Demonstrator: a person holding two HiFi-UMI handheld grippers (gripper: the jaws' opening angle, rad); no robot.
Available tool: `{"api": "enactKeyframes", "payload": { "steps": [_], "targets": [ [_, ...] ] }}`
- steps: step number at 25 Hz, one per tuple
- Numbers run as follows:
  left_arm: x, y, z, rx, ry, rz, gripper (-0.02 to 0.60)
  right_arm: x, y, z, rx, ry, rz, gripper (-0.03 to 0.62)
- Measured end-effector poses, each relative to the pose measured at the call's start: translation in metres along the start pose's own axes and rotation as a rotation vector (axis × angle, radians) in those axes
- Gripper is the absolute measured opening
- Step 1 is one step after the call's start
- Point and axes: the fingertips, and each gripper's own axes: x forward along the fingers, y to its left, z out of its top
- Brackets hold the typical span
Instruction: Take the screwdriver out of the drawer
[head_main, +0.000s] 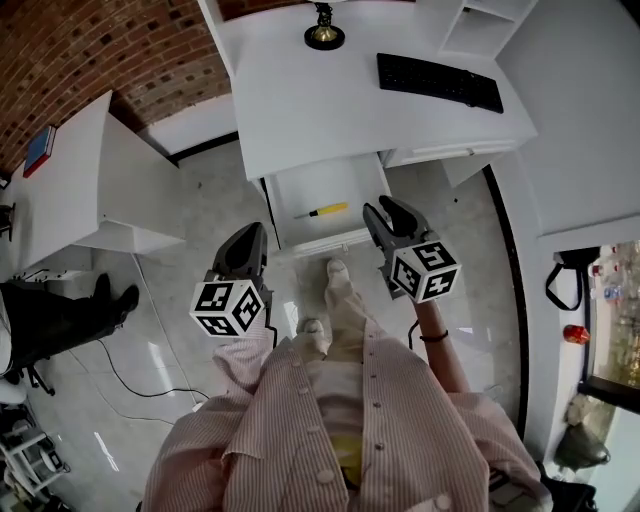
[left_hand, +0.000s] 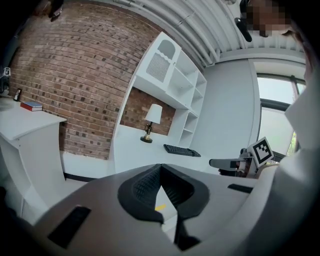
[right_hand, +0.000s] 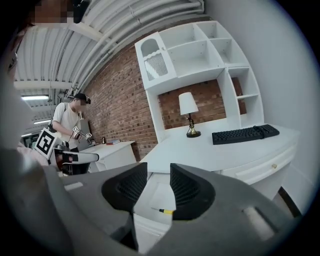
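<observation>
A yellow-handled screwdriver (head_main: 322, 211) lies in the open white drawer (head_main: 300, 190) under the desk. In the right gripper view the screwdriver (right_hand: 167, 211) shows through the gap between the jaws, and in the left gripper view its yellow handle (left_hand: 160, 206) peeks out below the pads. My right gripper (head_main: 387, 210) hovers open just right of the drawer's front, holding nothing. To the left of the drawer front, my left gripper (head_main: 250, 235) hangs with its jaws shut and empty. Both stay short of the drawer.
On the white desk (head_main: 300, 100) stand a black keyboard (head_main: 438, 81) and a brass-footed lamp (head_main: 324, 35). A second white table (head_main: 70, 190) is at the left, with cables on the floor (head_main: 150, 370). Another person (right_hand: 67, 122) stands in the background.
</observation>
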Motion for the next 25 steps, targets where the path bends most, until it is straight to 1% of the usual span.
{"api": "enactKeyframes", "payload": {
  "steps": [7,12,17,20,25],
  "targets": [
    [0.059,0.014,-0.019,-0.084,0.079,0.057,-0.002,0.064,-0.035,-0.016,-0.069,0.169,0.110,0.129],
    [0.091,0.024,-0.033,-0.124,0.131,0.095,-0.002,0.101,-0.046,-0.038,-0.116,0.305,0.209,0.129],
    [0.114,0.034,-0.050,-0.167,0.183,0.134,-0.002,0.126,-0.053,-0.063,-0.165,0.432,0.310,0.129],
    [0.126,0.040,-0.060,-0.181,0.220,0.144,-0.002,0.140,-0.056,-0.077,-0.200,0.499,0.357,0.129],
    [0.137,0.053,-0.078,-0.184,0.313,0.140,-0.002,0.161,-0.052,-0.100,-0.276,0.597,0.438,0.129]
  ]
}}
